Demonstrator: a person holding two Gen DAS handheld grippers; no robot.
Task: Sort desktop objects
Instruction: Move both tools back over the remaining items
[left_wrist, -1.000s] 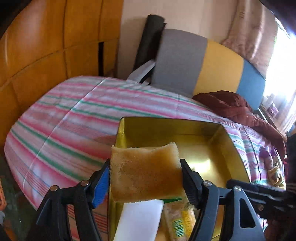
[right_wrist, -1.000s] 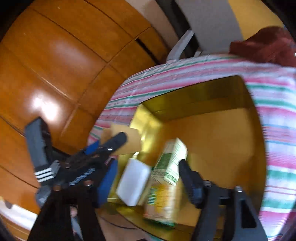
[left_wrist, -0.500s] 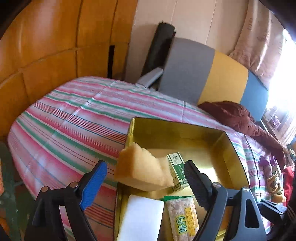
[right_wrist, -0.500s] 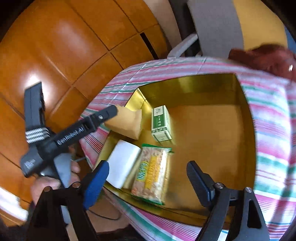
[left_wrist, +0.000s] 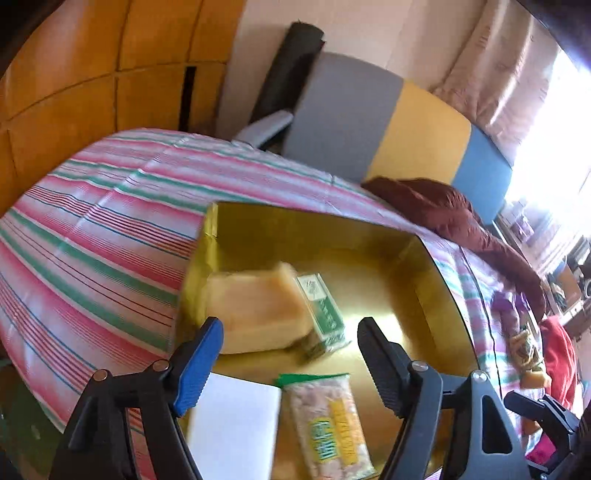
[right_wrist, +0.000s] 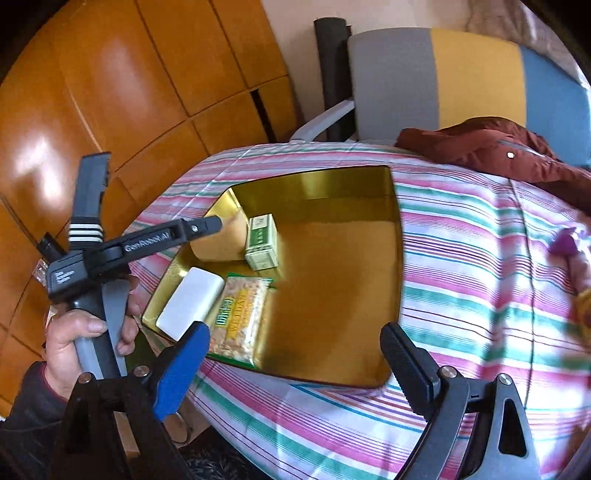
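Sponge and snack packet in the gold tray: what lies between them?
Bare gold tray floor, mostly; the right wrist view shows the gap best. The green box stands beside the sponge, just above the snack packet.

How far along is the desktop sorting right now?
Done: the sponge, green box, white block and snack packet lie in the gold tray. In hand: nothing; the left tongs and right tongs both stand open. Left: small items on the striped cloth, too blurred to identify.

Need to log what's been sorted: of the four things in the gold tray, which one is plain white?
The white block, at the tray's near-left corner beside the snack packet. The sponge is yellowish, the small box green-printed.
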